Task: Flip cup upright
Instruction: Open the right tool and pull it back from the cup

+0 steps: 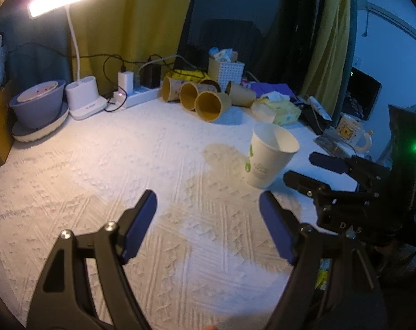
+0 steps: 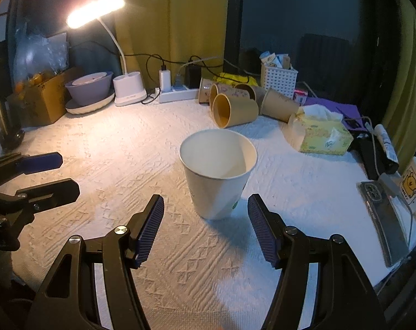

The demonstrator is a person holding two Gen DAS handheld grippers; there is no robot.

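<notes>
A white paper cup [image 2: 218, 176] is seen standing upright, mouth up, at the centre of the right wrist frame on the white textured cloth [image 2: 125, 143]. The right gripper [image 2: 205, 211] is held wide open just before it, gripping nothing. The left gripper [image 1: 208, 206] is likewise spread wide and empty, with the cup at right of centre in its frame.

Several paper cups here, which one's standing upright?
The white paper cup just ahead of the open right gripper, mouth up. The brown cups by the power strip all lie on their sides.
</notes>
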